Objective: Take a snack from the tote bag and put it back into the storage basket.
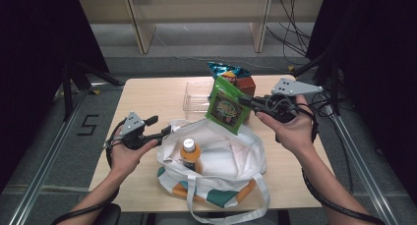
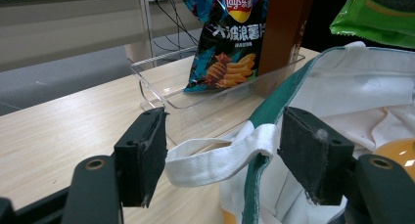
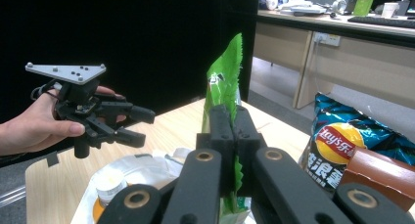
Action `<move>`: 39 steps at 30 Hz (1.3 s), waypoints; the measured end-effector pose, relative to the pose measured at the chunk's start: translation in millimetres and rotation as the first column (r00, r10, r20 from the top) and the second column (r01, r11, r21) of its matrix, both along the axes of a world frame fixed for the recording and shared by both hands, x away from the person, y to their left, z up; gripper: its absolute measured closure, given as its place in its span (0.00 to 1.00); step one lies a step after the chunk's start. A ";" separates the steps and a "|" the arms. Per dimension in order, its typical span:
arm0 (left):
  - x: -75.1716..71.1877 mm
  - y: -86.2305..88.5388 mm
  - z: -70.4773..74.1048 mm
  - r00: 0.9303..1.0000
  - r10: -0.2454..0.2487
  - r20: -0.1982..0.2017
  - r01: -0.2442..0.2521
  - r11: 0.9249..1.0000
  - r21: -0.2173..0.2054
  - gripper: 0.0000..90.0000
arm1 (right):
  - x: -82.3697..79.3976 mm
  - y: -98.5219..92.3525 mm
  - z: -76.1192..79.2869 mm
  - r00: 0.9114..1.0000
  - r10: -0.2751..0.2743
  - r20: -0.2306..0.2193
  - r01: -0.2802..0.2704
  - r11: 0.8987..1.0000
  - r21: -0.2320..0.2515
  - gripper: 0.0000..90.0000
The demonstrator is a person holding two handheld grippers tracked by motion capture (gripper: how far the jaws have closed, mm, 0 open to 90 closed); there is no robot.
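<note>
Here we see the wooden table (image 1: 147,95) with bare board along its left and far-left parts, and a narrower bare strip down its right edge; that is where there is room to move. The white tote bag (image 1: 221,161) covers the near middle and its straps hang over the near edge.

We count two grippers, one tote bag, one green snack packet, one blue chip bag, one brown box, one clear tray and one orange-capped bottle.

The right gripper (image 1: 246,103) has its jaws pressed together on the edge of the green snack packet (image 1: 226,108), which hangs in the air above the far rim of the tote bag, just in front of the tray. In the right gripper view the packet (image 3: 224,82) rises edge-on from between the closed jaws.

The left gripper (image 1: 164,131) sits at the left rim of the bag with its jaws apart; in the left gripper view a white strap (image 2: 215,158) and the green-trimmed rim lie between them, against the right pad.

The bottle (image 1: 190,154) stands upright inside the bag. Behind it, the clear tray (image 1: 196,95) holds the blue chip bag (image 1: 227,70) and the brown box (image 1: 245,85), both upright, just beyond the held packet.
</note>
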State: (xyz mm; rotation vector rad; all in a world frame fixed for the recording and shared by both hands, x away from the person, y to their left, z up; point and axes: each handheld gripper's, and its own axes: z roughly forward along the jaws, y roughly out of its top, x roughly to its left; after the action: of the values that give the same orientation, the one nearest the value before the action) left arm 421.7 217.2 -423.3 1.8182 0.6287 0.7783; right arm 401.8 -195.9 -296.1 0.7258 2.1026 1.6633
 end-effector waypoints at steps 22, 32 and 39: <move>0.2 1.3 0.5 1.000 -0.001 0.002 0.001 1.000 -0.004 0.37 | 9.5 -0.7 -0.8 1.000 -0.022 0.007 0.022 1.000 0.015 1.00; 0.1 1.7 0.7 1.000 0.000 0.002 0.000 1.000 -0.003 0.37 | 16.2 -0.2 2.5 0.999 -0.038 0.015 0.038 0.999 0.008 1.00; -0.1 1.9 1.0 1.000 0.000 0.003 0.000 1.000 -0.006 0.37 | 19.9 0.7 6.2 0.999 -0.045 0.018 0.045 0.999 0.014 1.00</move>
State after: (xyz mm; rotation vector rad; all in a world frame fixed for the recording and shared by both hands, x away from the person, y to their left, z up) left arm 421.6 219.1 -422.3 1.8110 0.6291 0.7782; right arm 421.7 -195.2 -289.8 0.7537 2.0495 1.6561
